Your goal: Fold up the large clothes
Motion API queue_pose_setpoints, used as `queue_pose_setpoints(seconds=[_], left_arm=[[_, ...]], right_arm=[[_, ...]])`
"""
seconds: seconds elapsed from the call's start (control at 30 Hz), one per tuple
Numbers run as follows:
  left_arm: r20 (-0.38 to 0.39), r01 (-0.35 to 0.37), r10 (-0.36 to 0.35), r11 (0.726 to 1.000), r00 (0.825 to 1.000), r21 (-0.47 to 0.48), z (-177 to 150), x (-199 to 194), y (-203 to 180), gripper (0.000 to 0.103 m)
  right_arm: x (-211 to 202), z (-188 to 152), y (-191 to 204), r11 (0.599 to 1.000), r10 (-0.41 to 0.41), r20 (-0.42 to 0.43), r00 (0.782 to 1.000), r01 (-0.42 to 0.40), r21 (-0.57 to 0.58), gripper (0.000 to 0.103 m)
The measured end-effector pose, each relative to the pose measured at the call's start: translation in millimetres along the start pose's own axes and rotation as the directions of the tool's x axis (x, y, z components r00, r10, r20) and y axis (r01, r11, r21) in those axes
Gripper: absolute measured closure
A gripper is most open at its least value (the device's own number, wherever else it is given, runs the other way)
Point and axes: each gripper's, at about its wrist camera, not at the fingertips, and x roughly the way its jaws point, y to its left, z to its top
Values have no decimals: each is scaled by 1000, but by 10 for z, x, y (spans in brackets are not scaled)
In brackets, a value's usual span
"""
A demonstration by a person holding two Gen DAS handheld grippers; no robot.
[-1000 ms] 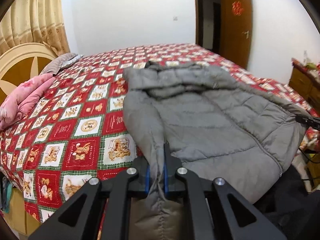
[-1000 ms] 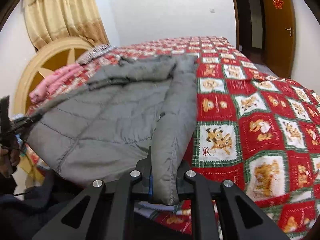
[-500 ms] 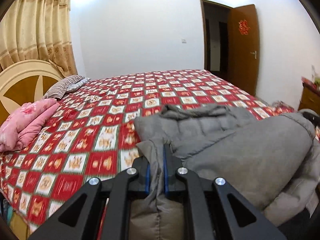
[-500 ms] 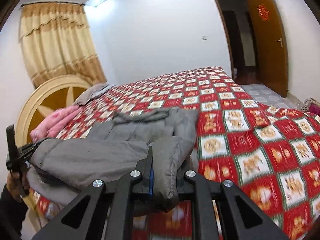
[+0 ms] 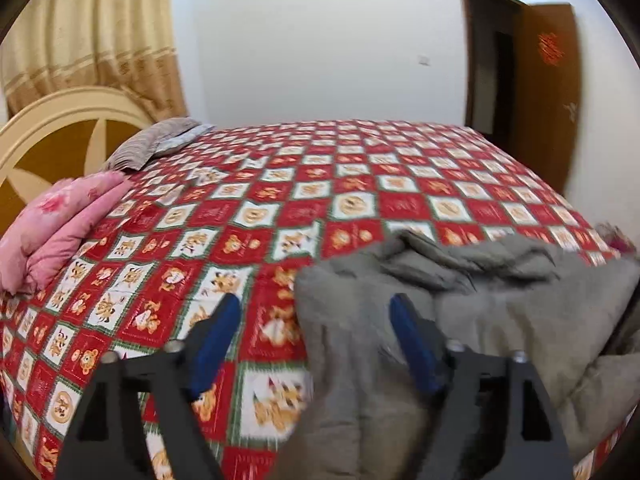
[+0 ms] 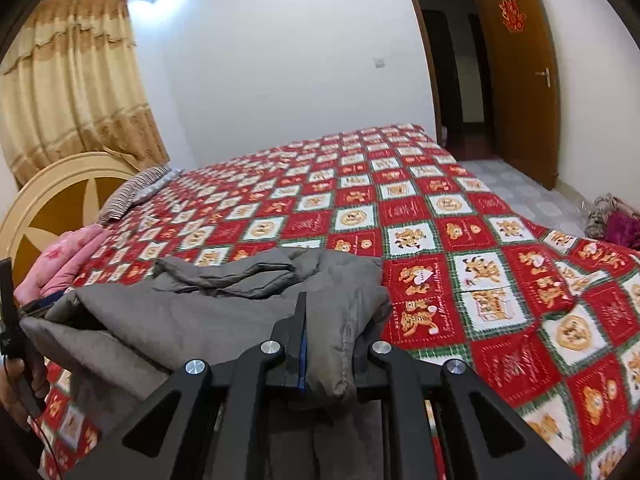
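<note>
**Left jaws spreading off the grey jacket, right jaws pinching its edge**

In the left wrist view, the left gripper [image 5: 316, 320] has its jaws spread wide and opening. The blue pad of the left finger [image 5: 214, 340] stands over the red-and-white checked bedspread with cartoon bear squares [image 5: 248, 216]. The other blue pad sits against the grey quilted padded jacket [image 5: 460, 292]. A fold of the jacket hangs down between the jaws, nearer the right one, and the pads do not press on it. The picture is blurred, so whether the right pad touches the cloth cannot be told. Ahead of the jaws and to their left lie a folded pink blanket [image 5: 60, 224] and a striped grey pillow [image 5: 156, 144] by the cream and tan wooden headboard [image 5: 60, 128], under a tan curtain [image 5: 88, 36]. Ahead to the right stands an open brown wooden door [image 5: 548, 88].

In the right wrist view, the right gripper [image 6: 320, 320] has its jaws pressed close on a thick seamed edge of the same jacket [image 6: 200, 312], which hangs down between the fingers. The rest of the jacket is bunched ahead and to the left of the jaws, on the near edge of the bed. At the far left a person's hand [image 6: 16, 384] holds the other gripper. To the right of the jaws the bedspread lies bare, with a small heap of cloth [image 6: 612, 220] on the tiled floor beyond.
</note>
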Motion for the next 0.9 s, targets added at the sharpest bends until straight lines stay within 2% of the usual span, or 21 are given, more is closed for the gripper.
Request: queue_pose_setpoints(seconds=[0.1, 0.13, 0.2, 0.27, 0.3, 0.43, 0.47, 0.57, 0.63, 0.73, 0.8, 0.83, 0.9], left_arm=[[-10, -34, 33, 996, 999, -79, 88, 149, 132, 11], [-11, -77, 76, 991, 997, -105, 109, 186, 162, 10], [6, -138, 140, 978, 990, -155, 155, 213, 199, 9], [17, -203, 211, 957, 977, -207, 193, 170, 245, 1], [31, -212, 224, 951, 974, -225, 212, 129, 265, 0], [95, -252, 281, 938, 955, -236, 353, -27, 319, 0], [104, -253, 283, 939, 954, -233, 373, -50, 300, 0], [112, -214, 242, 953, 964, -215, 383, -66, 125, 0], [109, -179, 199, 969, 974, -170, 348, -17, -116, 0], [92, -175, 181, 982, 979, -74, 272, 144, -507, 0], [78, -209, 209, 978, 975, -8, 183, 308, -740, 0], [71, -246, 244, 969, 967, 18, 142, 417, -822, 0], [46, -268, 267, 963, 963, 20, 117, 527, -862, 0]], right_arm=[[299, 51, -6, 1000, -12, -8, 1000, 12, 7, 89], [390, 69, -15, 1000, -12, 1, 1000, 12, 17, 87], [569, 121, -1, 999, -26, 12, 1000, 26, 20, 75], [730, 187, -10, 999, -25, 9, 1000, 25, 40, 36], [784, 219, -29, 997, -14, 7, 1000, 13, 69, 31], [815, 304, 9, 995, -8, 51, 999, 2, 105, 29], [811, 317, 35, 995, 0, 61, 998, -6, 102, 24], [842, 377, 109, 996, 15, 79, 997, -22, 89, 15], [887, 438, 117, 994, 34, 74, 997, -42, 100, 14], [939, 555, 72, 987, 34, 68, 997, -44, 152, 14], [944, 598, -6, 977, 59, 68, 996, -72, 200, 13], [940, 610, -24, 975, 61, 64, 996, -73, 211, 13], [863, 633, 1, 982, 14, 73, 997, -27, 187, 13]])
